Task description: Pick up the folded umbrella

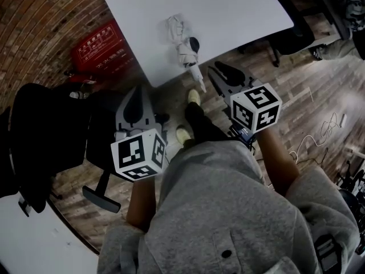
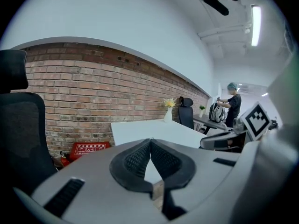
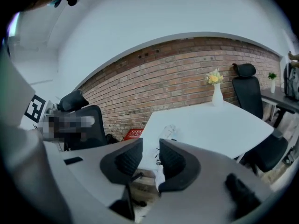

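The folded umbrella (image 1: 181, 40), white with black parts, lies on the white table (image 1: 228, 10) near its front edge, and its pale handle end pokes past that edge. My right gripper (image 1: 220, 74) hovers just in front of the handle end, off the table, with its jaws apart and nothing between them. In the right gripper view the umbrella (image 3: 167, 131) shows through the gap of that gripper (image 3: 150, 156). My left gripper (image 1: 137, 99) is held lower left of the table over the floor. Its jaw tips meet in the left gripper view (image 2: 150, 143), with nothing held.
A red box (image 1: 102, 49) sits on the floor by the brick wall, left of the table. A black office chair (image 1: 45, 136) stands beside my left gripper. More chairs (image 1: 291, 27) stand right of the table. A vase with flowers (image 3: 217, 92) is at the table's far end. Cables (image 1: 319, 136) lie on the wood floor.
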Demonstrator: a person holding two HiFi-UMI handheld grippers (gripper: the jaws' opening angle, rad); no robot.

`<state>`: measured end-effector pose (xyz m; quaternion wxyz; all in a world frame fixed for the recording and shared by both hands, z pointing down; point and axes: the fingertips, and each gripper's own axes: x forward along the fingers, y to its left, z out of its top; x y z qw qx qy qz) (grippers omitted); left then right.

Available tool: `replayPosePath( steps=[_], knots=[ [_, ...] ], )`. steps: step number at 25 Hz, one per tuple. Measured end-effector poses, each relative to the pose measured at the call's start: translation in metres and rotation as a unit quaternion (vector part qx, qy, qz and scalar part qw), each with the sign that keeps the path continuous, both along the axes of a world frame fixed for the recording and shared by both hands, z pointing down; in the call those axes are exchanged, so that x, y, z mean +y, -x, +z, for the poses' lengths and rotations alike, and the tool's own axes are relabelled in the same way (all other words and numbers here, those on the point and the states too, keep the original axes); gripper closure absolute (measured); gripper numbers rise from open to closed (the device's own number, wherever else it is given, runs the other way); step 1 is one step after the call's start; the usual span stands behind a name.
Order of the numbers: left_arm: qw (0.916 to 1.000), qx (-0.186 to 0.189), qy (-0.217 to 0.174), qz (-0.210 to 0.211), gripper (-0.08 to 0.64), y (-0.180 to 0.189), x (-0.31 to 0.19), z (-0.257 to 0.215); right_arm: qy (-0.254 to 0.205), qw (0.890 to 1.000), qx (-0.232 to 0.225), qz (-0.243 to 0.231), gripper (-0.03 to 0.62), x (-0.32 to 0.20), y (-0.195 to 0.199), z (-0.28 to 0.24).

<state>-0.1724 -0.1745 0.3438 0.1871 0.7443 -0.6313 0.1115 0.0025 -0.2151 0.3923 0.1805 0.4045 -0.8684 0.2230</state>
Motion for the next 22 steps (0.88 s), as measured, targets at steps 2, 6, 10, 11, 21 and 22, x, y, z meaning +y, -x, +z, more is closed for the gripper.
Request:
replayPosePath(
  steps=[2, 6, 10, 11, 21, 22],
  knots=[
    [1.0000, 0.001, 0.006, -0.001, 0.545, -0.001, -0.005, 0.004, 0.018, 1.000, 0.007, -0.013, 0.456, -0.001, 0.003, 0.010],
    [0.9999, 0.003, 0.016, -0.002, 0.545, -0.001, -0.014, 0.012, 0.047, 0.998, 0.024, -0.025, 0.428, -0.006, 0.005, 0.029],
    [0.9997, 0.004, 0.024, -0.007, 0.545, 0.001, -0.020, 0.019, 0.082, 0.996, 0.030, -0.032, 0.413, -0.008, 0.006, 0.049],
    [0.9996, 0.004, 0.026, -0.008, 0.546, 0.002, -0.021, 0.020, 0.088, 0.995, 0.031, -0.032, 0.413, -0.009, 0.007, 0.053],
    [0.9987, 0.006, 0.048, -0.017, 0.545, 0.012, -0.036, 0.039, 0.147, 0.987, 0.057, -0.044, 0.402, -0.018, 0.015, 0.098],
    [0.9986, 0.006, 0.050, -0.018, 0.545, 0.012, -0.038, 0.041, 0.152, 0.986, 0.061, -0.044, 0.401, -0.019, 0.016, 0.103]
  ],
)
